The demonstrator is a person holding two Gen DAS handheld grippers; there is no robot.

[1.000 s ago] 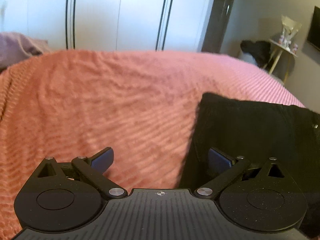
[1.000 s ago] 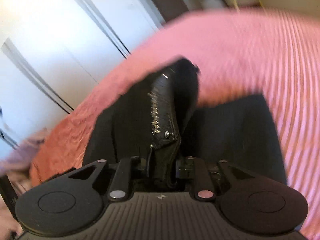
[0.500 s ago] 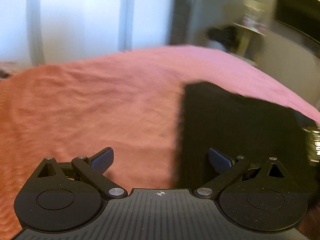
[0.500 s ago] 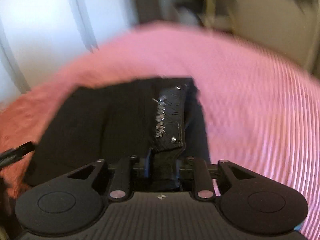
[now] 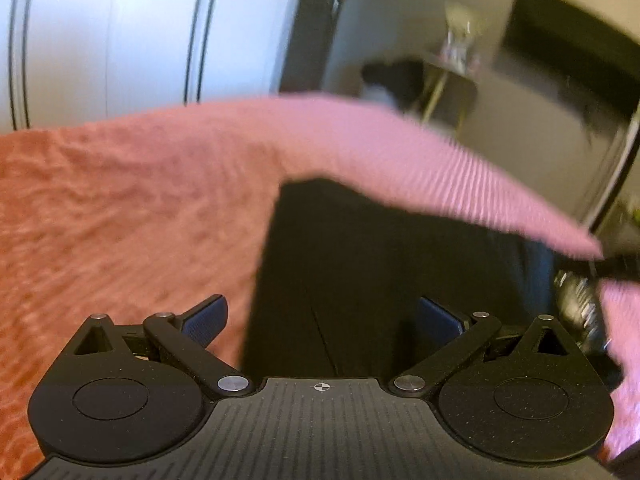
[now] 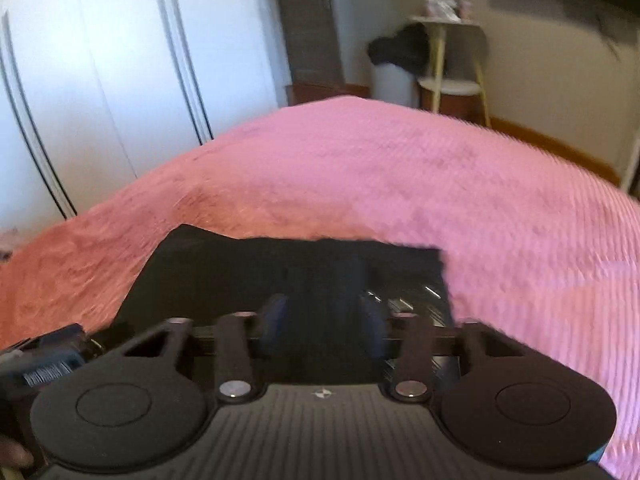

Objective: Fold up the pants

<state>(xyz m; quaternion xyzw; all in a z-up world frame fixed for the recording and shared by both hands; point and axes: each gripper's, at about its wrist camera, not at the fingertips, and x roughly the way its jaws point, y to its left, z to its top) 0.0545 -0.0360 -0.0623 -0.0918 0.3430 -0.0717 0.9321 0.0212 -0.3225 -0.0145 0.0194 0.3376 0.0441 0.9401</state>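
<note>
Black pants (image 5: 384, 280) lie folded flat on the pink bedspread (image 5: 120, 208). My left gripper (image 5: 322, 316) is open wide and empty, its fingers straddling the pants' left edge just above the cloth. In the right wrist view the pants (image 6: 256, 268) lie as a dark rectangle right before my right gripper (image 6: 322, 320), which is open with nothing between its fingers. A shiny patterned waistband part (image 6: 416, 300) shows at the pants' right end. The right gripper also shows at the right edge of the left wrist view (image 5: 580, 304).
White wardrobe doors (image 6: 100, 80) stand beyond the bed. A small side table (image 6: 448, 56) with a dark bag next to it stands at the far right by the wall. The pink bedspread (image 6: 440, 184) stretches wide around the pants.
My right gripper has opened and let go of the pants' waistband, which now lies flat on the folded pants. Both grippers have swung to the right.
</note>
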